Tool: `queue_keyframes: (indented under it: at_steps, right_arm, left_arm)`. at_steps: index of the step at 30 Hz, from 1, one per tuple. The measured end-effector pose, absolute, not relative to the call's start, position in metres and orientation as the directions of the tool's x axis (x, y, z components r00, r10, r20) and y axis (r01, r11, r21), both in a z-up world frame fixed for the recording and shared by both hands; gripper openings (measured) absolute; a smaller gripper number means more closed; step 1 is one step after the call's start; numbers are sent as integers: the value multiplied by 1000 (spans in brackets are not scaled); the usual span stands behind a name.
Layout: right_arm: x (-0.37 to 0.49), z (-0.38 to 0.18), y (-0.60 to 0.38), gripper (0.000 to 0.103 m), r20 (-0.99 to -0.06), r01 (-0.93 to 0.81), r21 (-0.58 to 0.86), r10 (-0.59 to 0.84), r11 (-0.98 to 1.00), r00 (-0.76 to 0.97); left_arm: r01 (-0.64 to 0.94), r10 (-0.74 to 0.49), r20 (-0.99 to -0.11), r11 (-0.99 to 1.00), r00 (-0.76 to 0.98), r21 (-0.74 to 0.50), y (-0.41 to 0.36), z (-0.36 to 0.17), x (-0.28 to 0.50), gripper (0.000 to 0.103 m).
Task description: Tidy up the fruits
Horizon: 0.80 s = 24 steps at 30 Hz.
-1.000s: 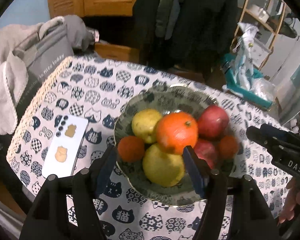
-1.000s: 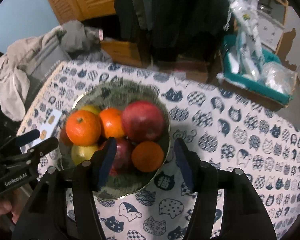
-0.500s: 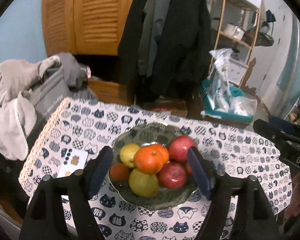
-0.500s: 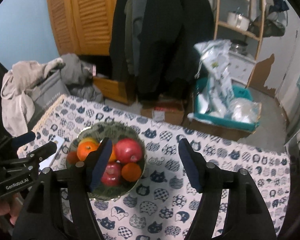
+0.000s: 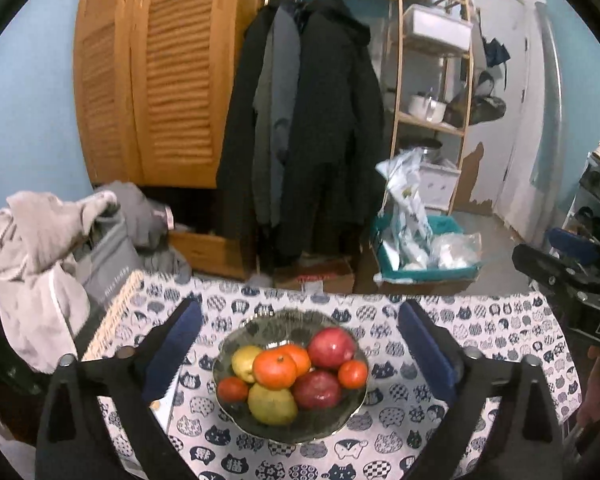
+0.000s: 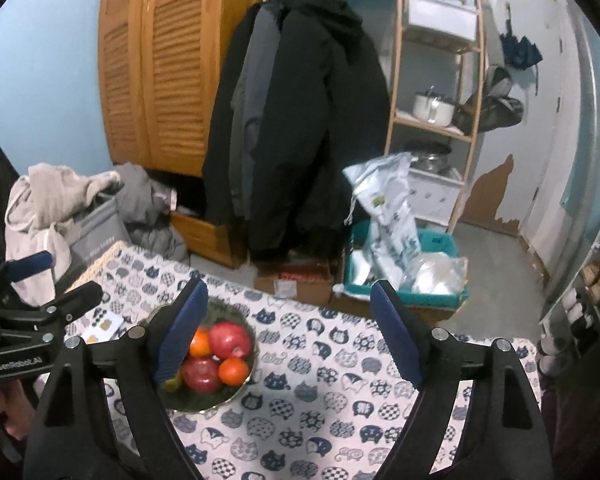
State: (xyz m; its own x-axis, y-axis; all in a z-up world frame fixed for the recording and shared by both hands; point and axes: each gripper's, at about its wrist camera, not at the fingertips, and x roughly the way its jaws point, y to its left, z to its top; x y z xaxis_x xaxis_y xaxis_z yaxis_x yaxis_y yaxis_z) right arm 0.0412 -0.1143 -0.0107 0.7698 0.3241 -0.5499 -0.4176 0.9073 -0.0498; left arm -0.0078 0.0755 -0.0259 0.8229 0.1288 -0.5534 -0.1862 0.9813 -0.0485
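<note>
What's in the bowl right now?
The bowl holds two red apples, two yellow-green pears and four oranges, piled together. Anything beneath the pile is covered.

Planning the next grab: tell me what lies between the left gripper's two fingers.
In the left wrist view, the fruit bowl on the cat-print tablecloth sits framed between the left gripper fingers, which are wide open and touch nothing.

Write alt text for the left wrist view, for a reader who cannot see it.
A dark bowl piled with oranges, red apples and yellow-green fruit sits on a cat-print tablecloth, framed by the open, empty left gripper. The right gripper reaches in at the right edge. Behind the table are dark coats, a louvred wooden wardrobe and shelves.
</note>
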Motion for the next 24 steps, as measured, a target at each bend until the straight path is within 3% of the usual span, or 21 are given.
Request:
queue_keyframes:
  at_steps: [9, 24]
  right_arm:
    - [26, 6, -136, 83, -497, -375, -65, 295, 925, 816]
    - [19, 19, -156, 83, -457, -345, -57, 283, 937, 844]
  left_arm:
    - [-187, 149, -478, 982, 866, -31, 61, 5, -20, 103]
    - [-179, 145, -458, 983, 877, -32, 50, 14, -23, 103]
